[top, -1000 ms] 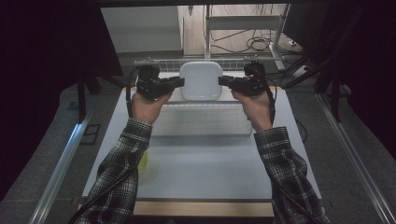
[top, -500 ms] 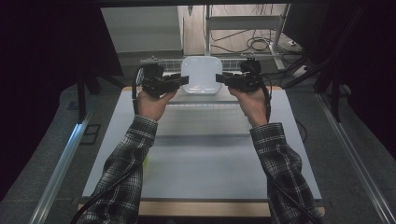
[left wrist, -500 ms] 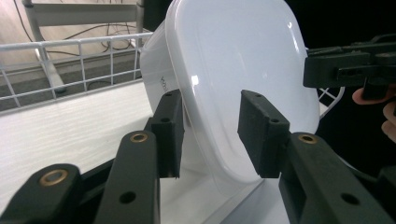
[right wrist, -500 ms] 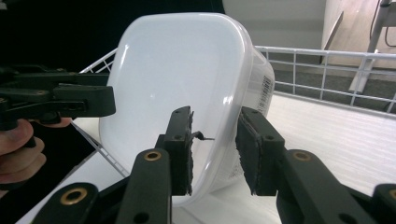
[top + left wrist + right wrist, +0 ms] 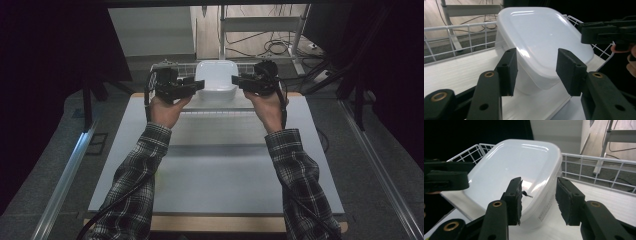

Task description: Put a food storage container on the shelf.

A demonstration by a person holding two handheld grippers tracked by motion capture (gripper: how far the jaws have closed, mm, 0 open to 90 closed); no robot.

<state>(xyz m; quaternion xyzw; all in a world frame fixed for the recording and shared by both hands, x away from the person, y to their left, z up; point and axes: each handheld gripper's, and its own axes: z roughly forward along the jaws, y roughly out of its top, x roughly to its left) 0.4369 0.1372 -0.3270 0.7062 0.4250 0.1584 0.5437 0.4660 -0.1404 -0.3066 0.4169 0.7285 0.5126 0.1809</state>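
A white plastic storage box (image 5: 215,75) with its lid on sits at the far edge of the table (image 5: 215,190), about midway between the far corners, inside a white wire basket (image 5: 165,66) that runs along that edge. The lid is snapped flat and glossy (light glints off its top), and the walls are milky, so what the box holds cannot be told. In the left gripper view the box (image 5: 541,45) stands on the pale basket floor with the wire wall (image 5: 459,37) just behind it. In the right gripper view the same box (image 5: 516,172) shows a small printed label low on its near wall, and the basket rail (image 5: 599,167) runs past its right side.

The left gripper (image 5: 194,86) is at the left side of the box, its jaws spread apart. In its own view the two black pads (image 5: 509,71) stand clear of each other with a corner of the box between them, and neither pad presses on the plastic. The right gripper (image 5: 239,80) is at the right side of the box, its jaws parted too. In its own view the pads (image 5: 570,203) flank the near corner of the box with a gap on either side. Each gripper view also catches the tip of the opposite gripper across the lid.

The plaid-sleeved forearms (image 5: 145,170) reach over the bare table top.
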